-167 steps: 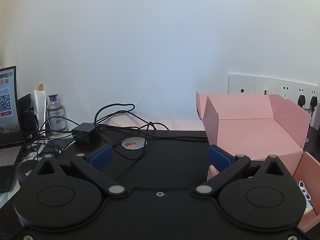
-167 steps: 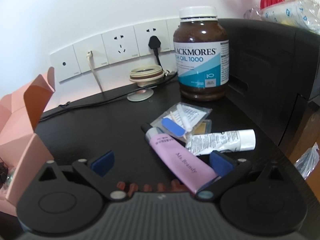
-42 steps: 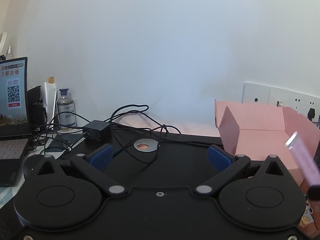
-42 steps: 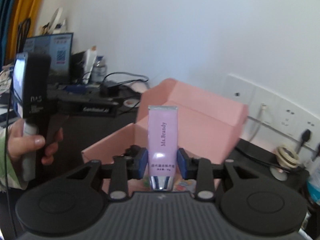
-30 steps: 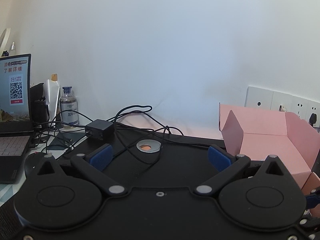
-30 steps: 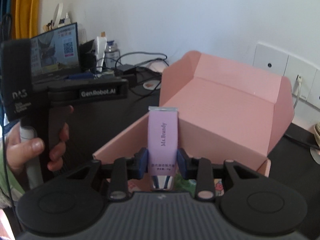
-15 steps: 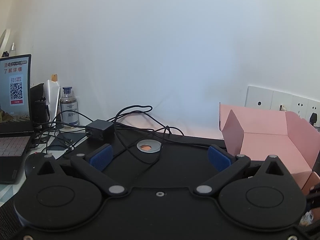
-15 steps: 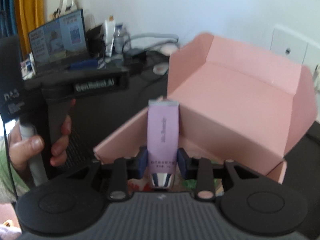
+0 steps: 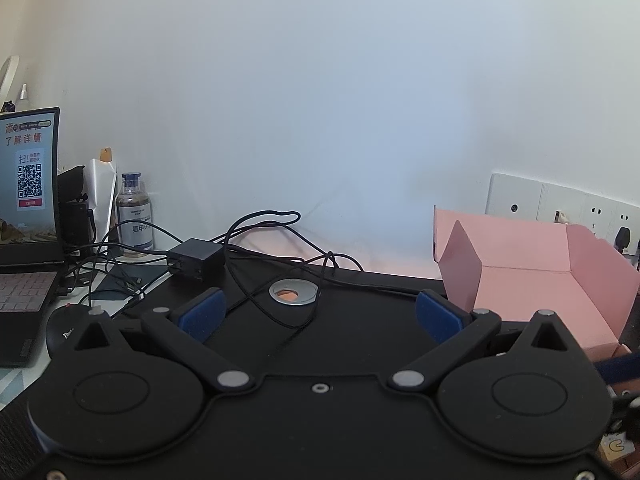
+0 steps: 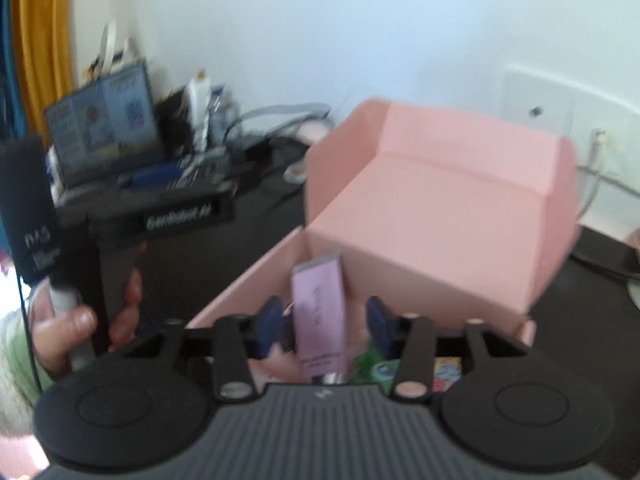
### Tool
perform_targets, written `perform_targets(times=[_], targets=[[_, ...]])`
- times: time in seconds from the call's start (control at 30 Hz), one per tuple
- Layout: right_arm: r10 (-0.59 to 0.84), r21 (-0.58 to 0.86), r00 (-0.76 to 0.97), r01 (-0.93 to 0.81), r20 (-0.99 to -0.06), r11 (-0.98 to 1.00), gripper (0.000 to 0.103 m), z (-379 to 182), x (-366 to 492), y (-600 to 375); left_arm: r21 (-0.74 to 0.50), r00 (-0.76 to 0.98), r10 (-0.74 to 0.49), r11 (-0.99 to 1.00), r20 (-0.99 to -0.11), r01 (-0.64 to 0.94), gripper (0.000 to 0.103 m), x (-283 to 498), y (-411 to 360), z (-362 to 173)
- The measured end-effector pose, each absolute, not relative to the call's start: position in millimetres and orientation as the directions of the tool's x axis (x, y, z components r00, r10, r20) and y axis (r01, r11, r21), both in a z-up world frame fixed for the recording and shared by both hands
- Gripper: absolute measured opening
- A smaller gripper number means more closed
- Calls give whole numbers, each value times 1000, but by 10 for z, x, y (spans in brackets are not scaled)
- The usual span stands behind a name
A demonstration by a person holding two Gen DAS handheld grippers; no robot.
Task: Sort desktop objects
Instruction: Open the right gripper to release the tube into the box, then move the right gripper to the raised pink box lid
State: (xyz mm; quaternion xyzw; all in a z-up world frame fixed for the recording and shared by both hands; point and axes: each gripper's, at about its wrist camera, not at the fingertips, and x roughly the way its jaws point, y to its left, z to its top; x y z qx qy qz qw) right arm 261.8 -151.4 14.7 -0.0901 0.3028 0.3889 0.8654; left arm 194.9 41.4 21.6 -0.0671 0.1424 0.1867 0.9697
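On my left wrist view, the far left is cut off: only part of a laptop [image 9: 24, 216] shows, its screen carrying a QR code, with a black mouse [image 9: 66, 330] half hidden behind the gripper body. Next to the laptop stand a small clear bottle [image 9: 134, 216] and a black adapter [image 9: 195, 258] amid tangled cables [image 9: 276, 240] on the black worktop [image 9: 360, 320]. My left gripper [image 9: 318, 314] has its fingers spread wide with nothing between them. To the right sits the open pink box [image 9: 532, 284], its right side running out of frame, below a row of white wall sockets [image 9: 560, 204] on the plain white wall. On my right wrist view, everything is motion-blurred. At the left, the person's hand [image 10: 76, 332] grips the left gripper's black handle; the lettering on it is barely legible. The laptop and clutter behind it are smeared beyond detail. In the centre, my right gripper [image 10: 324, 322] has just been opening: its fingers stand released, with gaps either side of the lilac tube [image 10: 320, 320]. The tube stands nearly upright between them, over the near part of the pink box's interior; its lower end is hidden by the gripper body, so I cannot tell what it rests on. Colourful items [image 10: 444, 370] show in the box, too blurred to identify.
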Motion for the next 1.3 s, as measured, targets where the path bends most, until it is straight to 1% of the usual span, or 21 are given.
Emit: perform_targets(times=[0.03, 0.07, 0.1, 0.13, 0.17, 0.2, 0.27, 0.37, 0.47, 0.6, 0.73, 0.83, 0.93, 1.07, 1.3], targets=[[619, 85, 539, -711, -572, 698, 61, 148, 2596, -1584, -76, 892, 338, 924, -301, -376, 103, 1948, 404, 215], [616, 91, 565, -692, -549, 716, 70, 145, 2571, -1650, -74, 894, 333, 926, -299, -369, 103, 1948, 392, 213], [608, 100, 595, -666, -525, 739, 81, 136, 2539, -1711, -72, 897, 327, 929, -298, -363, 103, 1948, 379, 212], [602, 111, 625, -642, -496, 759, 87, 131, 2497, -1779, -69, 899, 322, 932, -297, -357, 103, 1946, 365, 210], [599, 123, 654, -621, -462, 774, 98, 125, 2445, -1845, -66, 901, 318, 934, -296, -352, 103, 1945, 350, 208], [593, 136, 682, -601, -427, 788, 101, 119, 2393, -1911, -62, 902, 314, 936, -295, -346, 103, 1943, 336, 206], [581, 154, 730, -567, -361, 809, 102, 91, 2273, -2052, -56, 907, 303, 941, -294, -333, 103, 1942, 307, 199], [546, 177, 787, -517, -287, 837, 102, 31, 2103, -2239, -47, 911, 286, 948, -297, -314, 103, 1948, 263, 185], [490, 197, 835, -452, -251, 870, 102, -48, 1988, -2362, -41, 913, 273, 953, -303, -299, 103, 1953, 228, 171], [417, 216, 875, -370, -244, 903, 102, -167, 1901, -2544, -40, 914, 262, 957, -309, -288, 103, 1952, 205, 159], [379, 228, 885, -323, -271, 918, 102, -306, 1891, -2610, -41, 911, 259, 957, -320, -287, 103, 1963, 206, 146], [384, 233, 877, -325, -288, 917, 102, -376, 1893, -2610, -42, 907, 256, 957, -334, -286, 103, 1977, 209, 138], [409, 254, 871, -344, -274, 904, 102, -388, 1895, -2606, -46, 904, 249, 958, -348, -282, 103, 1986, 210, 128], [413, 267, 867, -343, -280, 901, 102, -413, 1892, -2611, -38, 902, 253, 958, -349, -283, 103, 1981, 204, 113], [413, 314, 876, -330, -251, 890, 102, -436, 1853, -2706, -57, 896, 286, 945, -339, -323, 103, 1919, 240, 118]])
